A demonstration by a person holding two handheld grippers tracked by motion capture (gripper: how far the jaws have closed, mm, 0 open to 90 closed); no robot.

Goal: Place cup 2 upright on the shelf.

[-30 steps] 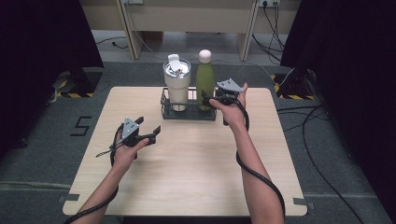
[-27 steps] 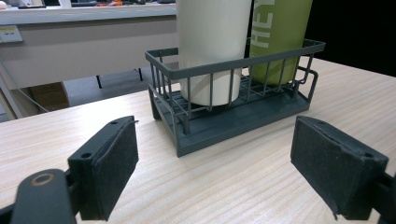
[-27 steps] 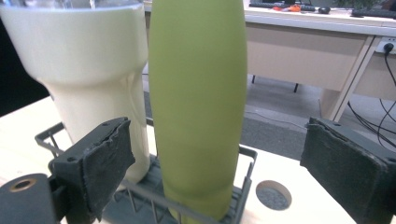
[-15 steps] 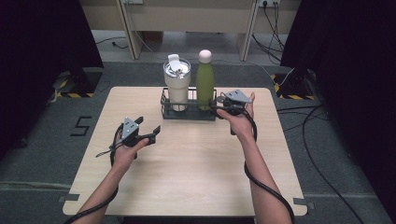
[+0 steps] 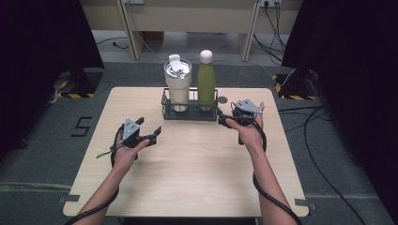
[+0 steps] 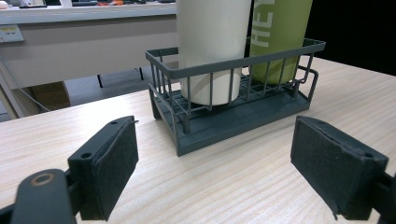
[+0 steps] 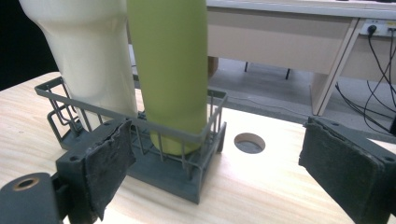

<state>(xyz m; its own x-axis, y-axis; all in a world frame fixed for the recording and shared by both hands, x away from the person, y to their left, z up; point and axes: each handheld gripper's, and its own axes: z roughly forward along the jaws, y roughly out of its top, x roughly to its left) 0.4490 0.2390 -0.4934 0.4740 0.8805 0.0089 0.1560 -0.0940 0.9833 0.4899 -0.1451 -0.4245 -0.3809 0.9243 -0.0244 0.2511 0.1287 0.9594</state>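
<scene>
A dark wire basket point(image 5: 189, 114) stands at the table's far middle and holds a cream tumbler point(image 5: 178, 86) with a lid and a green bottle point(image 5: 206, 80) with a pale cap. My left gripper point(image 5: 154, 135) is open, low over the table, in front and to the left of the basket point(image 6: 233, 112). Its pads point(image 6: 114, 168) frame the tumbler point(image 6: 212, 46) and bottle point(image 6: 279, 32). My right gripper point(image 5: 225, 120) is open just beside the basket's right end. Between its pads point(image 7: 109, 165) stands the green bottle point(image 7: 170, 70), with the tumbler point(image 7: 88, 60) to its left in the basket point(image 7: 187, 177).
A round cable hole point(image 5: 222, 100) sits in the wooden table point(image 5: 197, 178) right of the basket, also visible as a hole point(image 7: 249, 142) in the right gripper view. Cables trail from both grippers. A desk point(image 6: 70, 42) and floor cables lie beyond the table.
My right gripper has drawn back from the green bottle to the right and down, now beside the basket's right end. The left gripper has stayed in place.
</scene>
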